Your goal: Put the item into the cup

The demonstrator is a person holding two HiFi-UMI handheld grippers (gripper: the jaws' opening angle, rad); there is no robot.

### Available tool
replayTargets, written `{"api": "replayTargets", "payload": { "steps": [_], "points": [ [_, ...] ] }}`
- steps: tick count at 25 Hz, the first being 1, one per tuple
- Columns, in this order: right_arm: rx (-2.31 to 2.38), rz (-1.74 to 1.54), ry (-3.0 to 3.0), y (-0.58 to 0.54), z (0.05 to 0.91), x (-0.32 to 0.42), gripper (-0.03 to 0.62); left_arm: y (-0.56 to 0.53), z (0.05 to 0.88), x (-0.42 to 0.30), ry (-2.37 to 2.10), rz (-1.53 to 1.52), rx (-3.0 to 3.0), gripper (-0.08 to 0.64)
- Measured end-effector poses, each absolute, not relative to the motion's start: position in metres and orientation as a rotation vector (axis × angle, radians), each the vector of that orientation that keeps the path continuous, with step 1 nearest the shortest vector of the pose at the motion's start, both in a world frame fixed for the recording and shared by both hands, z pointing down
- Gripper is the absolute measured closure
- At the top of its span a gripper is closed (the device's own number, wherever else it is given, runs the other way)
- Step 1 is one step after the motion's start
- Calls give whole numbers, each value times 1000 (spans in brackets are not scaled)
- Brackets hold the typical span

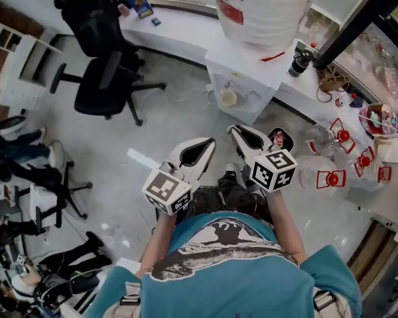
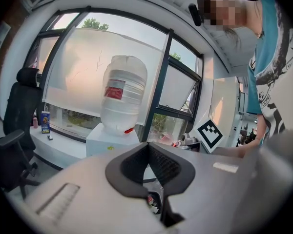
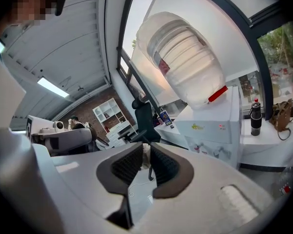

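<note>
Holding two grippers over the floor, left gripper fingers pressed together and empty, right gripper fingers slightly spread and empty, facing one water jug.

Top centre, a big clear water bottle sits upturned on a white dispenser; left of it, a black office chair; a blue box up on the white counter; a dark bottle stands just right of the dispenser; red-capped clear containers cluster at the right edge; white shelves at upper left
</note>
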State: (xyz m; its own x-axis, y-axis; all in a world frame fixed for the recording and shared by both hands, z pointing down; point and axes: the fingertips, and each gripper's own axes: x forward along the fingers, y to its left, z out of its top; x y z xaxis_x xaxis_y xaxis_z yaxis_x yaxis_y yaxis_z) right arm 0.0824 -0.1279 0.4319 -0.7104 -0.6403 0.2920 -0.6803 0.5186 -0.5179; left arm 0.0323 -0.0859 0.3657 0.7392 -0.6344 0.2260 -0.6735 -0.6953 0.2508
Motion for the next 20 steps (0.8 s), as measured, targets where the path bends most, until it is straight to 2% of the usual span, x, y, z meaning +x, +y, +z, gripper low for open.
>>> {"api": "replayTargets", "payload": {
  "steps": [20],
  "points": [
    [1237, 1042, -2637, -132, 447, 100, 543, -97, 368, 42, -977, 248, 2636, 548]
  ]
}}
